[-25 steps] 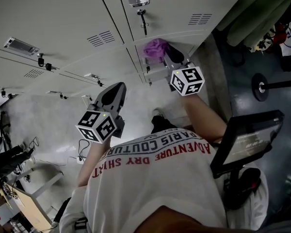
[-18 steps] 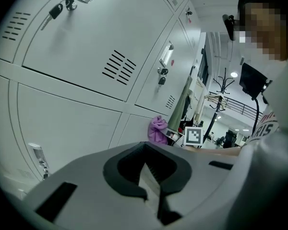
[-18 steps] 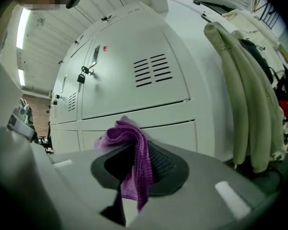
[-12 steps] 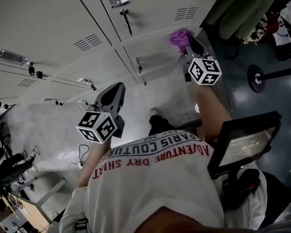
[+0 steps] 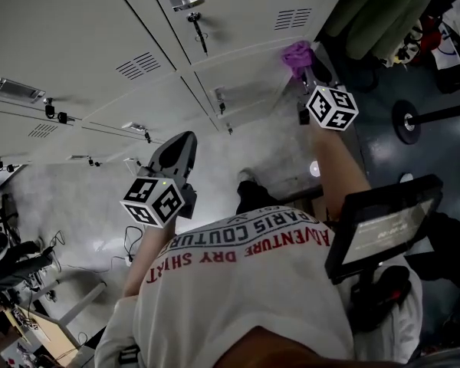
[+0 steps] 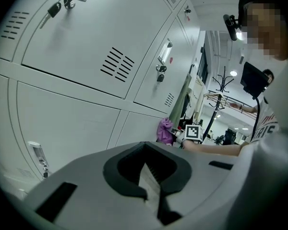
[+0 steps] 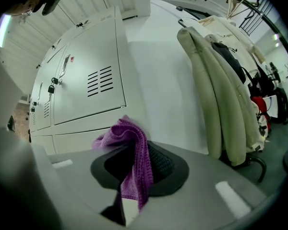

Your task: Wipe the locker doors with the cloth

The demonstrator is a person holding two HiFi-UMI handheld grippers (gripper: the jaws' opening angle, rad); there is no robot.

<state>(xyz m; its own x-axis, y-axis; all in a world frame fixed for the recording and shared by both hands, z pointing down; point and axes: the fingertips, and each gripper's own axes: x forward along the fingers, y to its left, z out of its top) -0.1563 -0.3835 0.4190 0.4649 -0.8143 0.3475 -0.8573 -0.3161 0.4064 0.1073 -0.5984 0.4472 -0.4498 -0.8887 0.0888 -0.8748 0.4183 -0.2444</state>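
White metal locker doors [image 5: 100, 37] with vents and key locks fill the upper left of the head view. My right gripper [image 5: 307, 66] is shut on a purple cloth [image 5: 297, 54], which bunches against the right edge of a lower locker door [image 5: 249, 90]. In the right gripper view the purple cloth [image 7: 129, 152] hangs out from between the closed jaws, in front of a vented locker door [image 7: 86, 87]. My left gripper [image 5: 176, 150] hangs lower, away from the lockers, shut with nothing in it. In the left gripper view the cloth [image 6: 165, 131] shows far off.
Coats [image 7: 225, 90] hang on a rack just right of the lockers. A round stand base [image 5: 408, 123] and a dark monitor [image 5: 383, 225] sit at the right. Cables and a desk corner [image 5: 31, 320] lie at the lower left. Keys [image 5: 195, 25] hang from a lock.
My right gripper has carried the purple cloth rightwards along the lower locker door, from near its left side to its right edge. The left gripper has stayed put.
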